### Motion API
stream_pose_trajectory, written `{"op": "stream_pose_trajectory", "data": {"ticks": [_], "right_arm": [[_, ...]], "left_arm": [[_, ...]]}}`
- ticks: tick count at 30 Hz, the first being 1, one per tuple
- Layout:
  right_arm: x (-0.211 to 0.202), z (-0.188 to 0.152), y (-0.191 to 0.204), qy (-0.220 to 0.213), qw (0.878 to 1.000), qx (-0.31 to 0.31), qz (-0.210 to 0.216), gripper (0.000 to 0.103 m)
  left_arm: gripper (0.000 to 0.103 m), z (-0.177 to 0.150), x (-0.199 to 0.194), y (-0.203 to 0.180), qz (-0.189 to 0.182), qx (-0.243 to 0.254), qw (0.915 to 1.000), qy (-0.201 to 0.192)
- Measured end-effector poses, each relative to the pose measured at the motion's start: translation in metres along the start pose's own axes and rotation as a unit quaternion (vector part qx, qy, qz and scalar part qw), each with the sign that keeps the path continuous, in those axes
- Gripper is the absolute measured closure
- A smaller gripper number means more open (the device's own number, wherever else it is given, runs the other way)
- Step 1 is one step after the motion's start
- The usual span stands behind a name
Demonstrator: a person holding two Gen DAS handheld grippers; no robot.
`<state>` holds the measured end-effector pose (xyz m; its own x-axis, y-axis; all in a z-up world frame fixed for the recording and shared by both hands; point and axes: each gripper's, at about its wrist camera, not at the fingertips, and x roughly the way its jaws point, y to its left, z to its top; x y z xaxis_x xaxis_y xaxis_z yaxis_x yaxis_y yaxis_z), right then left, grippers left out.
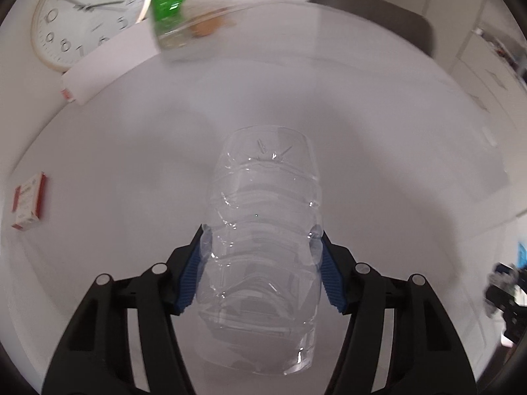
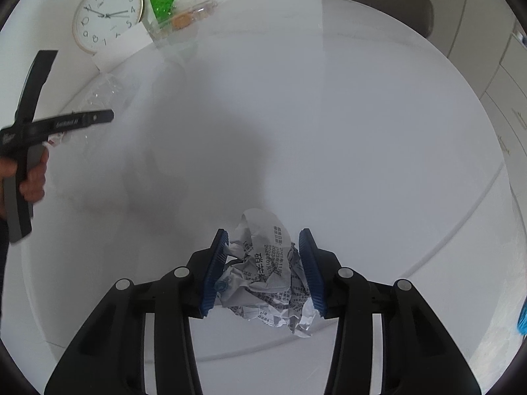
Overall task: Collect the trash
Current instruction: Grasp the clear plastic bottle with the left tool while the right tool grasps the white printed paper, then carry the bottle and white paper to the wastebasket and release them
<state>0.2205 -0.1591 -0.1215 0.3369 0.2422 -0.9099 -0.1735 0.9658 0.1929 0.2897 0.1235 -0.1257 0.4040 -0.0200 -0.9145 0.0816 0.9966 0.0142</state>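
While you hold a tong-like gripper in each hand above the round white table, your left gripper has its ribbed blue pads pressed into the sides of a clear plastic bottle. The bottle's long axis runs straight ahead along the fingers, with its flat base pointing away from you toward the far side of the table. It is thin, see-through and ringed with ridges, and its walls dent inward where the pads squeeze it.

Your right gripper has its jaws partly closed on a crumpled ball of paper. The paper is white and grey, printed with small dark characters, creased into sharp folds, and it bulges out past the fingertips.

At the table's far left edge a round wall clock with a pale rim leans behind a white card. Beside it sit a shiny green wrapper and clear plastic packaging. A small red and white box lies flat at the left.
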Motion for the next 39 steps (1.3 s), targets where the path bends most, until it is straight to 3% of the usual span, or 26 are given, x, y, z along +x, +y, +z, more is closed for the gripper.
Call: {"op": "stream_pose_trajectory", "data": {"ticks": [9, 17, 23, 28, 33, 35, 37, 39], "right_arm": [[-0.064, -0.07, -0.043, -0.017, 0.999, 0.038, -0.012, 0.058], [-0.13, -0.156, -0.09, -0.036, 0.995, 0.093, -0.032, 0.058], [-0.17, -0.223, -0.123, -0.05, 0.988, 0.137, -0.051, 0.058], [-0.183, -0.276, -0.147, -0.044, 0.981, 0.172, -0.073, 0.057], [-0.168, -0.331, -0.163, -0.004, 0.976, 0.195, -0.096, 0.056], [-0.157, -0.349, -0.168, 0.017, 0.974, 0.206, -0.093, 0.051], [-0.145, -0.364, -0.169, 0.039, 0.97, 0.218, -0.097, 0.028], [-0.142, -0.376, -0.171, 0.042, 0.966, 0.233, -0.106, 0.014]], "left_arm": [[0.043, -0.078, -0.061, -0.127, -0.059, 0.069, 0.9959, 0.0], [0.043, -0.146, -0.11, -0.234, -0.124, 0.123, 0.9846, 0.013], [0.043, -0.181, -0.143, -0.298, -0.149, 0.169, 0.9741, 0.011], [0.042, -0.203, -0.159, -0.338, -0.159, 0.215, 0.9636, 0.011], [0.042, -0.219, -0.166, -0.369, -0.167, 0.254, 0.9525, 0.017], [0.042, -0.223, -0.164, -0.381, -0.171, 0.272, 0.9467, 0.022], [0.042, -0.228, -0.164, -0.39, -0.176, 0.289, 0.9407, 0.028], [0.042, -0.238, -0.167, -0.4, -0.179, 0.303, 0.9356, 0.033]]}}
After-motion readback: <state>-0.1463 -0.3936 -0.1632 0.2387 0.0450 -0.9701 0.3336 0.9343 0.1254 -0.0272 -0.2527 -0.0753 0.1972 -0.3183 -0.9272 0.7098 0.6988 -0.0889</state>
